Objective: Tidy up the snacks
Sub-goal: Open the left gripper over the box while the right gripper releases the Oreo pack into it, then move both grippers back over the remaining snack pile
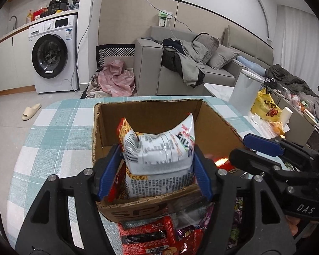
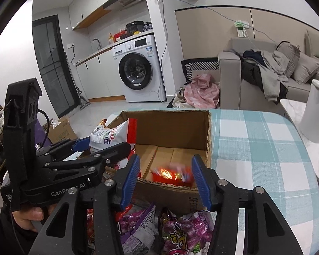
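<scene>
Black hand-held gripper [image 1: 157,170]; blue pads [image 1: 107,172]; silver screws.

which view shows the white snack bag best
The left wrist view: the white snack bag fills the centre, gripped between the left tongs over the cardboard box, its printed back readable. The right wrist view catches only its top from the side, partly behind the left tongs' arm.

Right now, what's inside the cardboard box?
The white snack bag, gripped by the left gripper, is over the cardboard box. A blurred red packet lies on the floor near the front wall. The bag hides whatever is beneath it.
</scene>
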The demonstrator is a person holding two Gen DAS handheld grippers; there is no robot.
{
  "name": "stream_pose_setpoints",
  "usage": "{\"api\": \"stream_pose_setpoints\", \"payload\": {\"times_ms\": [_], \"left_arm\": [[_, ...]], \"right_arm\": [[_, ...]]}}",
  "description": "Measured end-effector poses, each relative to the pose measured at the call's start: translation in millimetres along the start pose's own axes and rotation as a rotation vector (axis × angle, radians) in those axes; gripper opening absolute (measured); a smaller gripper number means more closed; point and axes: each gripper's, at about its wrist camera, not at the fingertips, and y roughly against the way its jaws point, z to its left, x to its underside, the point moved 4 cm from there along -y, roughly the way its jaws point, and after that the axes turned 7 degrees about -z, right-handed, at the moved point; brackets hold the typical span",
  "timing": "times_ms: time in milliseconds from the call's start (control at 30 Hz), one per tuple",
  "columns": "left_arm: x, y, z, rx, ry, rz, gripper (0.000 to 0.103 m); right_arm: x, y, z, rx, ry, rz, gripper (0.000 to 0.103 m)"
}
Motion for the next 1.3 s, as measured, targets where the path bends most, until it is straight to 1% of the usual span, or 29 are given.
{"api": "stream_pose_setpoints", "payload": {"times_ms": [33, 67, 100, 133, 200, 233, 267, 300, 400, 567, 733, 867, 1100, 1300], "left_arm": [[0, 3, 1, 0.001, 0.001, 0.000, 0.073], [-1, 8, 2, 0.001, 0.004, -0.006, 0.075], [-1, 12, 2, 0.000, 0.006, -0.011, 0.081], [-2, 17, 3, 0.001, 0.006, -0.018, 0.084], [-2, 29, 5, 0.004, 0.003, -0.029, 0.086], [-2, 34, 6, 0.004, 0.002, -0.030, 0.092], [-1, 41, 7, 0.002, 0.003, -0.029, 0.096], [0, 46, 8, 0.000, 0.006, -0.033, 0.103], [3, 67, 10, 0.002, 0.009, -0.045, 0.103], [15, 97, 14, -0.017, 0.023, -0.036, 0.103], [29, 121, 14, -0.022, 0.003, -0.018, 0.103], [41, 138, 10, -0.023, -0.001, -0.019, 0.103], [53, 158, 3, -0.029, -0.010, -0.019, 0.103], [71, 166, 0, -0.023, -0.016, 0.012, 0.103]], "right_arm": [[-1, 3, 0, 0.008, 0.004, -0.002, 0.067], [-1, 6, 0, 0.015, 0.005, -0.007, 0.078], [-2, 10, -2, 0.016, 0.004, -0.020, 0.081], [-2, 14, -3, 0.015, 0.003, -0.025, 0.084], [-2, 21, -5, 0.023, -0.002, -0.029, 0.093], [-1, 24, -6, 0.030, -0.008, -0.029, 0.099], [0, 28, -8, 0.038, -0.012, -0.030, 0.101], [1, 32, -9, 0.048, -0.014, -0.030, 0.102], [7, 42, -11, 0.060, -0.017, -0.026, 0.103], [21, 55, -14, 0.056, -0.031, -0.006, 0.103], [34, 67, -13, 0.057, -0.037, 0.010, 0.103], [40, 78, -8, 0.053, -0.040, 0.011, 0.103], [56, 89, 1, 0.045, -0.034, 0.033, 0.103], [64, 91, 2, 0.050, -0.040, 0.055, 0.103]]}}
